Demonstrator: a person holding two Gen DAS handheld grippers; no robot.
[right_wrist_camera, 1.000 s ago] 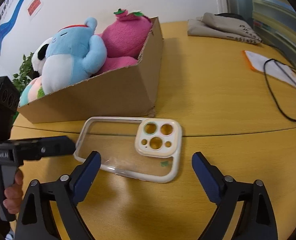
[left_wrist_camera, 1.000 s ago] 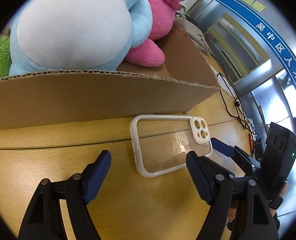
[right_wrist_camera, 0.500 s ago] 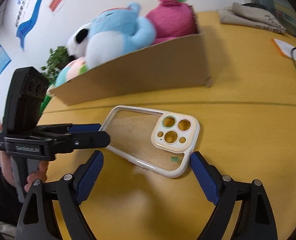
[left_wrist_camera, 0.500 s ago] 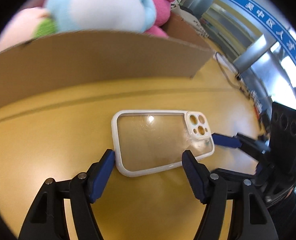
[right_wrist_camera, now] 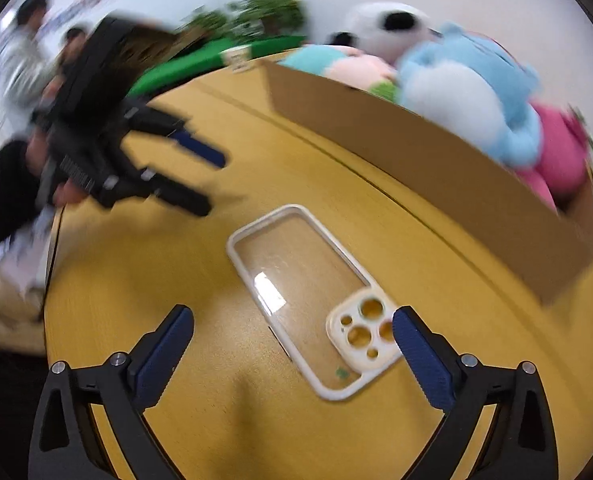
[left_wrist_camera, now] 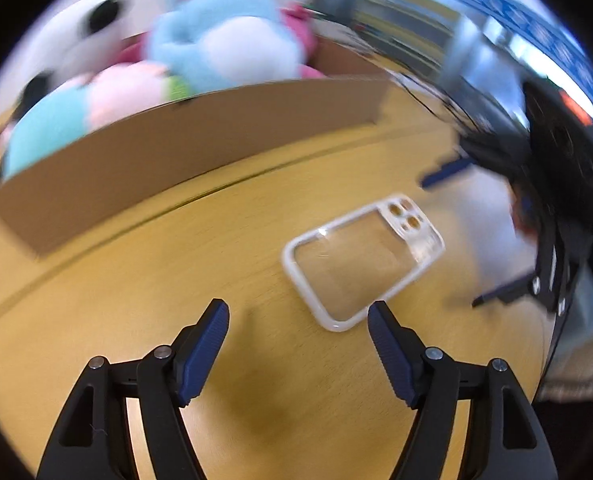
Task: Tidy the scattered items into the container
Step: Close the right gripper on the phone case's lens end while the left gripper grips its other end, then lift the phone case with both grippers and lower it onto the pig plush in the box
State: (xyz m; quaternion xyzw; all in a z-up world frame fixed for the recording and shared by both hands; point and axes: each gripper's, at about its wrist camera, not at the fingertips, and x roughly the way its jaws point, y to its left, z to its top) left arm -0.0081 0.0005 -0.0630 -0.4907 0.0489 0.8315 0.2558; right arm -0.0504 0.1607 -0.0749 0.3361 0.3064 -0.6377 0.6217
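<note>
A clear phone case (right_wrist_camera: pixel 308 300) with a white rim lies flat on the yellow wooden table; it also shows in the left wrist view (left_wrist_camera: pixel 360 260). My right gripper (right_wrist_camera: pixel 292 332) is open, its fingers either side of the case's camera end. My left gripper (left_wrist_camera: pixel 298 328) is open and empty, with the case's near corner just ahead of its right finger. The cardboard box (left_wrist_camera: pixel 184 148) behind holds several plush toys, among them a blue one (left_wrist_camera: pixel 232 44). The box also shows in the right wrist view (right_wrist_camera: pixel 436 168).
The left gripper appears in the right wrist view (right_wrist_camera: pixel 116 152), hand-held at the left. The right gripper appears in the left wrist view (left_wrist_camera: pixel 536 200) at the right. A green plant (right_wrist_camera: pixel 256 12) and people stand beyond the table. Both views are motion-blurred.
Both grippers have swung around fast. The left has pulled back and turned left, so the case is now ahead to its right. The right now straddles the case's camera end. The case lies still.
</note>
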